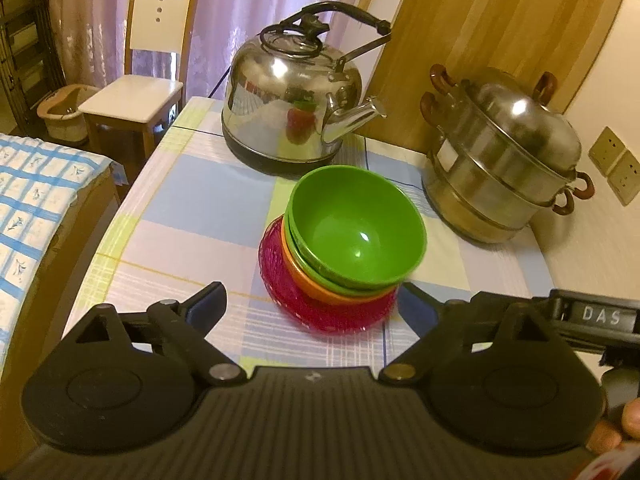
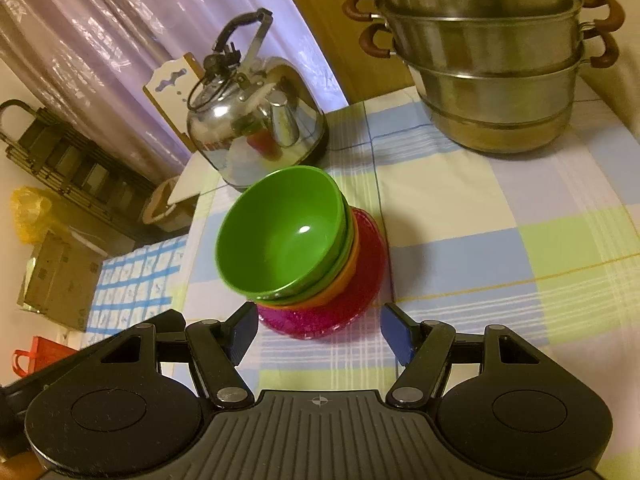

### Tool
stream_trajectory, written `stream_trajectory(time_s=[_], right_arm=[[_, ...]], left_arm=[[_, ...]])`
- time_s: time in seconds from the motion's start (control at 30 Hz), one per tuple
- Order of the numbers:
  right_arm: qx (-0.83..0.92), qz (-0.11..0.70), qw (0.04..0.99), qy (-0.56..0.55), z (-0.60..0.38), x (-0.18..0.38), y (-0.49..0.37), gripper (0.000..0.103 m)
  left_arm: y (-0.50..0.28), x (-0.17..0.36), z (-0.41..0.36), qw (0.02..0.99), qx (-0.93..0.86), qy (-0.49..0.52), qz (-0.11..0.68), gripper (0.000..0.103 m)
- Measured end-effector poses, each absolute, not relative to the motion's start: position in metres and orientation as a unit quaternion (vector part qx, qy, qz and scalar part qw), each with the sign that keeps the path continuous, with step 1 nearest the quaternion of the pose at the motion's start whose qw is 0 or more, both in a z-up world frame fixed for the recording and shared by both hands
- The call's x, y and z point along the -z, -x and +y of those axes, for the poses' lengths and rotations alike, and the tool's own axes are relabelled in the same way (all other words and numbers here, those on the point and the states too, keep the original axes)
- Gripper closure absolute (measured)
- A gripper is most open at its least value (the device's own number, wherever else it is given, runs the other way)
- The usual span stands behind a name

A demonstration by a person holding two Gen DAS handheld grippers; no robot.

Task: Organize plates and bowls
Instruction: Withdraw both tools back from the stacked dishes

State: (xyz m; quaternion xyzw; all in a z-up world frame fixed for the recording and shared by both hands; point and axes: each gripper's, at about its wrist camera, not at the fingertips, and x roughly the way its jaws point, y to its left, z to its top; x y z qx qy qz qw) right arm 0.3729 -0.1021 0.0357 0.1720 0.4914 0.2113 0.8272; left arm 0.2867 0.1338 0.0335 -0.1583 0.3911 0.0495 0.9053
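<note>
Centre frame in both wrist views, the nested bowls [image 1: 356,224] sit on the red plate [image 1: 320,312] (kettle [image 1: 292,100] behind). My left gripper [image 1: 312,304] and right gripper [image 2: 316,328] gape empty; I'd lift clear gently, since the stack leans slightly.

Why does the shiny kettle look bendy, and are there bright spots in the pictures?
Left wrist view: the fisheye lens curves the table edge and bulges the shiny steel kettle; a small glare spot sits inside the top green plastic bowl. Right wrist view: the kettle leans and looks blurry, and glare shines on the domed lid of the stacked steel steamer pot.
</note>
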Motion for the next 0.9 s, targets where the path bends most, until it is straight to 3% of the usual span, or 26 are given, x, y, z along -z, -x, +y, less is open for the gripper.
stream_trajectory(time_s=[0.57,0.9], right_arm=[[-0.218,0.453,0.85,-0.157,-0.129,-0.055,-0.295,0.035],[-0.218,0.384,0.89,-0.114,-0.144,-0.059,-0.236,0.035]], left_arm=[[-0.205,-0.05,0.101,0.932,-0.066,0.107,0.34,0.012],[-0.147,-0.054,0.074,0.951,-0.061,0.065,0.297,0.011]])
